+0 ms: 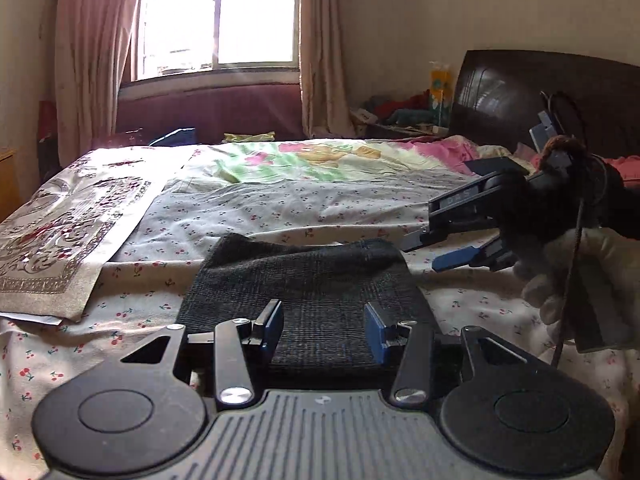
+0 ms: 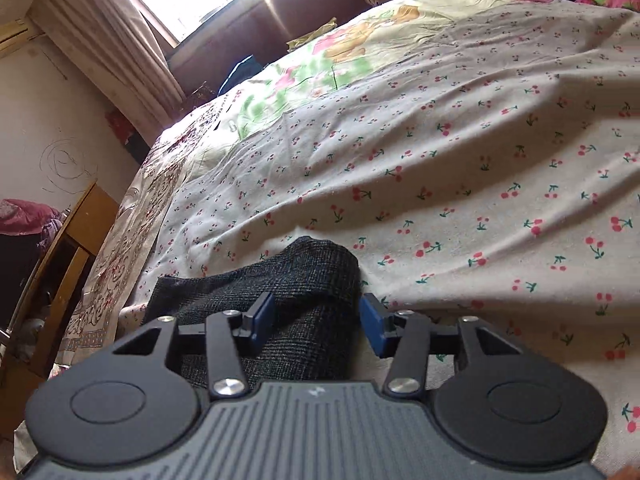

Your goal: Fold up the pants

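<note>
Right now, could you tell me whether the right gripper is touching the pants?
Apart: the left wrist view shows the right gripper open above the sheet, beside the pants.

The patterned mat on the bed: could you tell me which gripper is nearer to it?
Left. The left gripper sits over the folded pants beside the patterned mat; the right gripper is at their far side.

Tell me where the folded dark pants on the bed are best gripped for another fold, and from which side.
Probably the raised far fold edge of the pants, coming from the near side. It stands up off the cherry-print sheet, so a finger could slip under. Left gripper and right gripper are open.
</note>
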`<state>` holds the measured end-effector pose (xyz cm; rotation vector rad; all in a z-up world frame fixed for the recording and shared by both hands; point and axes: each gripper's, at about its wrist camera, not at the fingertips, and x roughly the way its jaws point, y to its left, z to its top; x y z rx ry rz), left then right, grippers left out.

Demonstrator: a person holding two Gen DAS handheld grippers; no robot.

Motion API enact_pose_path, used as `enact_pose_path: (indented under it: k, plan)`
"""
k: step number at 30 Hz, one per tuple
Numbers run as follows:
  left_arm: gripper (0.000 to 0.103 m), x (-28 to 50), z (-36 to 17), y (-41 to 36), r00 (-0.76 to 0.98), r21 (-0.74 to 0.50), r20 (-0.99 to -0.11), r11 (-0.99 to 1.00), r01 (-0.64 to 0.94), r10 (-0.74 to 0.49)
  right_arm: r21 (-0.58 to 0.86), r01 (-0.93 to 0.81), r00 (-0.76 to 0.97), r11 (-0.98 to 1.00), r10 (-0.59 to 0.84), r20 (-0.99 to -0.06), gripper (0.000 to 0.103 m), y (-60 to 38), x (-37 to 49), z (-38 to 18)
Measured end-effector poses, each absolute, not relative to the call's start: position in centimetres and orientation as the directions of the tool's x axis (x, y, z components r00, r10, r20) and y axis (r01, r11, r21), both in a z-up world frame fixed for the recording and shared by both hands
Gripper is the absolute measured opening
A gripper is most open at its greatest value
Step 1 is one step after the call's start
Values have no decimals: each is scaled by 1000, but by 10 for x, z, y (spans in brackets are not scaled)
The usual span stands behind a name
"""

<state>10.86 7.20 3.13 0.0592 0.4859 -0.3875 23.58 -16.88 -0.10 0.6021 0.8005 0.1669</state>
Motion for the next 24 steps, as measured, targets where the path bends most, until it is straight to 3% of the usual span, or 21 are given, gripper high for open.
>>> enact_pose_path:
  k: [6,13,17,20,23,24]
  plan:
    - [58,114,1,11,712,-65,-535,863,501,-454,693,65,657,718,492,-571,55,-183,239,-29]
    - [58,118,-15,10,680,-81,-566,852,518,-467,669,83,657,739,464,-594,53,-158,292,-46]
    - [58,116,-17,8,679,-63,-575,852,520,-457,662,127,681,739,420,-600,36,-162,325,-40]
    - [58,116,-16,10,677,-78,-572,852,517,-463,641,153,687,752,386,-616,5,-169,332,-32]
    - [58,113,-12,13,680,-97,-567,858,505,-465,622,103,706,776,384,-595,4,-175,313,-14]
    - [58,111,-10,15,681,-109,-564,860,499,-467,608,91,713,789,375,-593,8,-177,304,-8]
